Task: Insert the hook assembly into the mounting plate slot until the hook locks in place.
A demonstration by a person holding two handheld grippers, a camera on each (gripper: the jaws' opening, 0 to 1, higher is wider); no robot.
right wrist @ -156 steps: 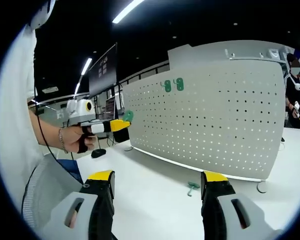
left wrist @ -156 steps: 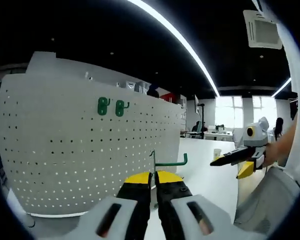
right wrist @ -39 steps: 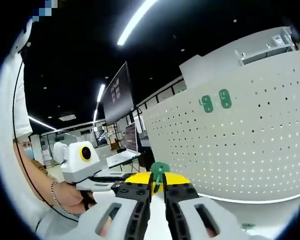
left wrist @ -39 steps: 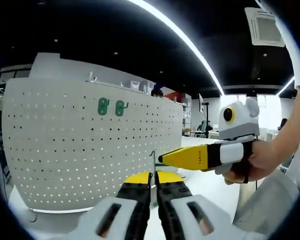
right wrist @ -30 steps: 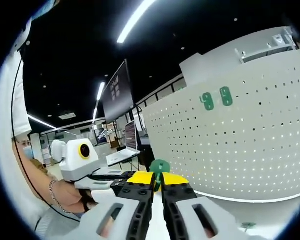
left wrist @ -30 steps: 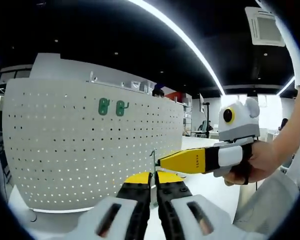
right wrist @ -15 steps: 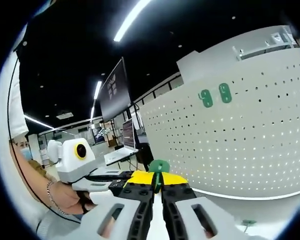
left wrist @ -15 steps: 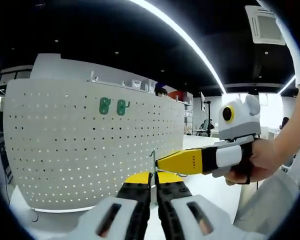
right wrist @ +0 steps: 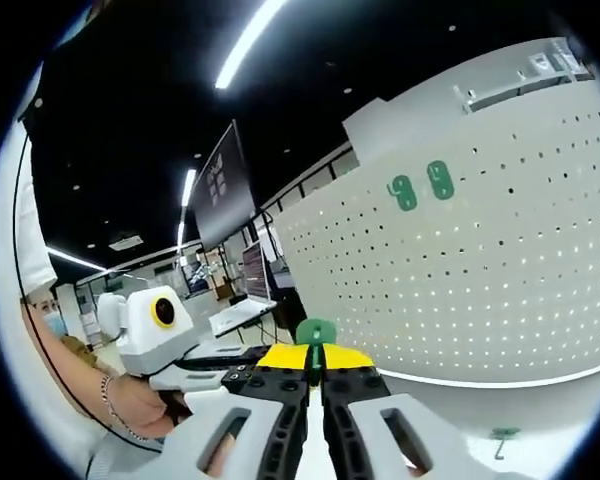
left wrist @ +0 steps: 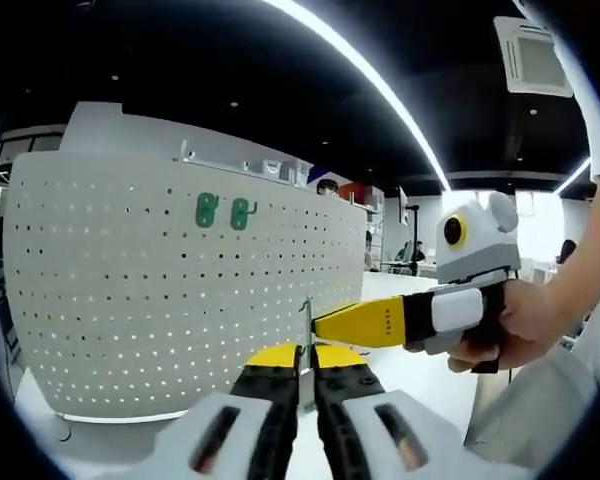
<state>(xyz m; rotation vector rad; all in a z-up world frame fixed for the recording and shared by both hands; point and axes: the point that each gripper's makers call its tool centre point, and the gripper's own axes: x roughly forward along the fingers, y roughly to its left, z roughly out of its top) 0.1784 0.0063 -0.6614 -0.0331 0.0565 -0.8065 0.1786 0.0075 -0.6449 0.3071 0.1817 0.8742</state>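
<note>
White tabletop is carrying an upright, curved pegboard mounting plate, with two green hooks already sitting side by side near its top edge. Left tongs are pinching the thin stem of a green hook assembly in front of the plate. Right tongs are pressing together on the same hook's rounded green end, reaching in from the right in the left gripper view. Another small green hook is lying on the tabletop below the plate's lower edge.
</note>
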